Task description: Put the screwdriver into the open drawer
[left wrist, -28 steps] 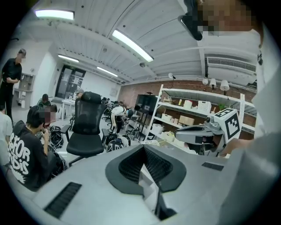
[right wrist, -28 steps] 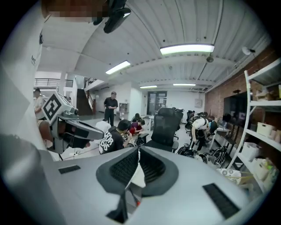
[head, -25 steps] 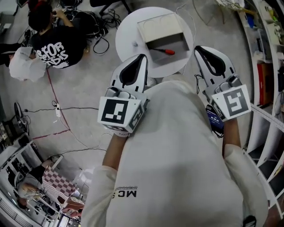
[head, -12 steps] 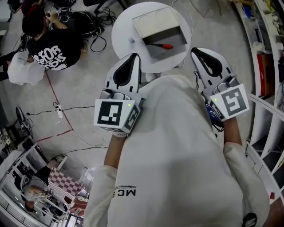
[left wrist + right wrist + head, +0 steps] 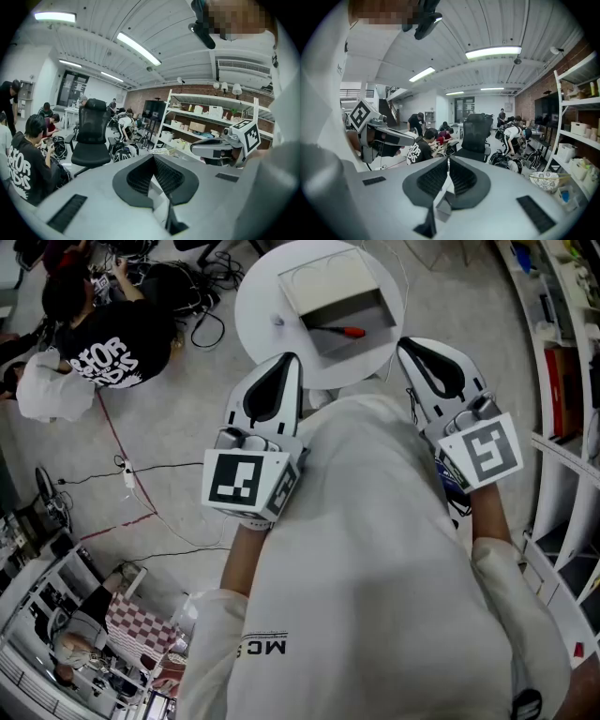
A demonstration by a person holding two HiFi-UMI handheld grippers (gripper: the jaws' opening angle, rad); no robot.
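Round white table (image 5: 261,298), screwdriver (image 5: 339,331) in drawer (image 5: 367,315), left gripper (image 5: 152,157), right gripper (image 5: 448,160), jaws together, empty

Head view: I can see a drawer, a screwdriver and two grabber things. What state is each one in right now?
Drawer: open, pulled out toward the person.
Screwdriver: lying flat inside the drawer, held by nothing.
Left gripper: jaws shut, empty, held up near the person's chest.
Right gripper: jaws shut, empty, held up near the chest too.
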